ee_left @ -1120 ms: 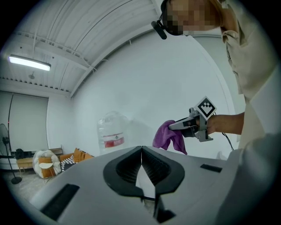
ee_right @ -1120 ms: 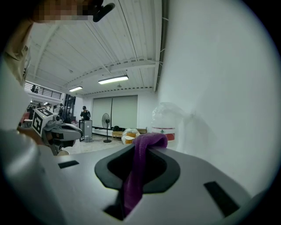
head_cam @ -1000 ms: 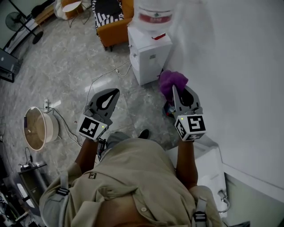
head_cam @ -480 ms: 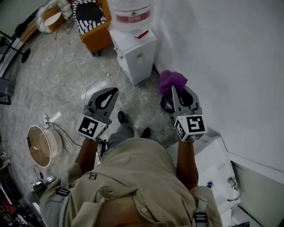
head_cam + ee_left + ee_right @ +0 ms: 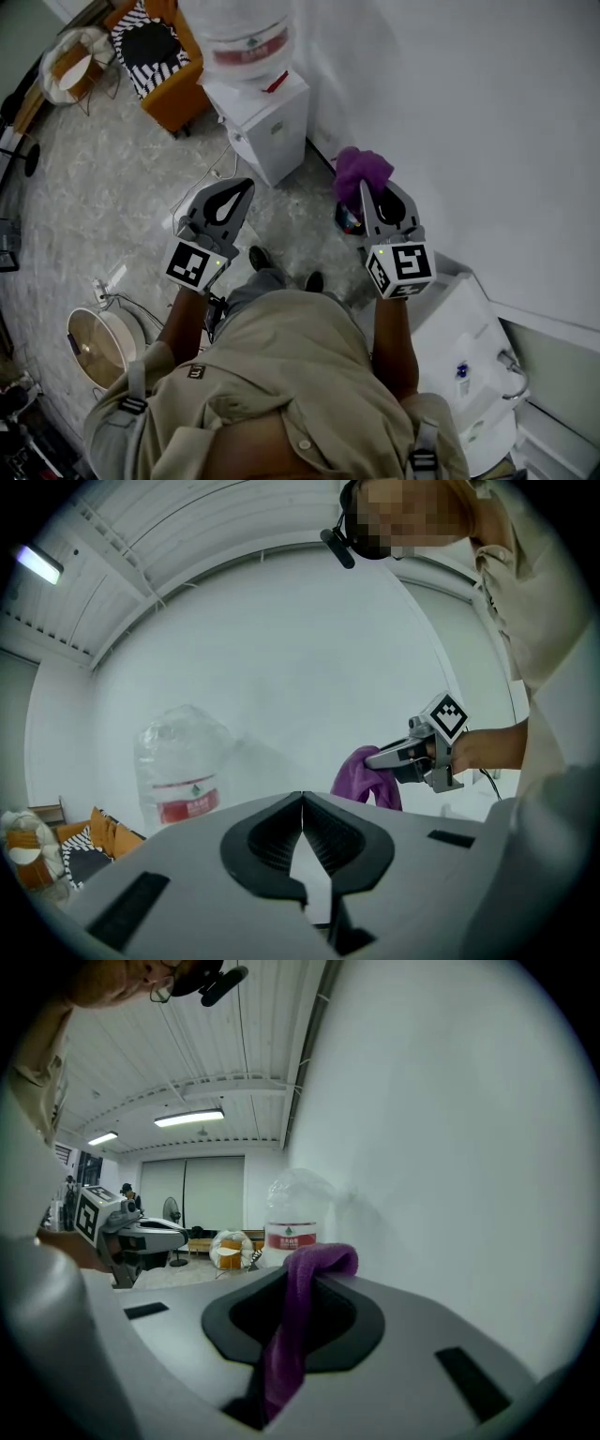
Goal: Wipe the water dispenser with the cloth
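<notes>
Head view: white water dispenser point(image 5: 267, 122) with its bottle point(image 5: 246, 37) stands on the floor against the wall point(image 5: 450, 112), ahead of both grippers and apart from them. Left gripper point(image 5: 246, 187) is clenched, jaws together on nothing. Right gripper point(image 5: 366, 190) grasps the purple cloth point(image 5: 361, 167), which bunches past its tips, near the wall

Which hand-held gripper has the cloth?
The right hand-held gripper: its jaws are shut on the purple cloth. The left hand-held gripper is shut with nothing between its jaws.
</notes>
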The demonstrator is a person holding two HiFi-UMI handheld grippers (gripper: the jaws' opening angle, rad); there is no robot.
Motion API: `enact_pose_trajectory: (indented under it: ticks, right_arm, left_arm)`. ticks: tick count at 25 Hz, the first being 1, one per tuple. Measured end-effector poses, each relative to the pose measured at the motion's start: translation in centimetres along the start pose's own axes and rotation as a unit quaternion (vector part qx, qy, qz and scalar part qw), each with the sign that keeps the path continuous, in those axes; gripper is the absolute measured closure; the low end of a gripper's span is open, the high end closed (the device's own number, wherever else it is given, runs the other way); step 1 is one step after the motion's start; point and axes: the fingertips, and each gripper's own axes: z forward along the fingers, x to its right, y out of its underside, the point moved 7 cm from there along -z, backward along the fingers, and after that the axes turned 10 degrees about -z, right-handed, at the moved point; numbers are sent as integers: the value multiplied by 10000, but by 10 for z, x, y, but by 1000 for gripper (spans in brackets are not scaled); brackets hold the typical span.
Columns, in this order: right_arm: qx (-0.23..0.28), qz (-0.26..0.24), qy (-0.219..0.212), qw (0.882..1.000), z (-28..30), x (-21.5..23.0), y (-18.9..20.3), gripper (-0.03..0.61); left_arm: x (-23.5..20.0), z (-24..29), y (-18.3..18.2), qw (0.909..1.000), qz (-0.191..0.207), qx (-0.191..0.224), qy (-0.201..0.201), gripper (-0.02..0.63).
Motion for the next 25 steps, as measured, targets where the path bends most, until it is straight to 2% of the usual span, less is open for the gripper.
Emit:
enact_pose_trajectory:
  ticks: [12,19,25]
  right_arm:
    - [-157,66,134,9998,95,-40,-12,528]
    - [-427,108,152,9989,159,-63,-15,528]
    - [-571,-106,-4,9983,201,-83,-12,528]
  left_arm:
    - [-110,4,2,9997,-39,-81,214,597]
    - [-177,7,11,9989,-241,-213,342,597]
    - [-216,2,21,9986,-346,-247,308,597]
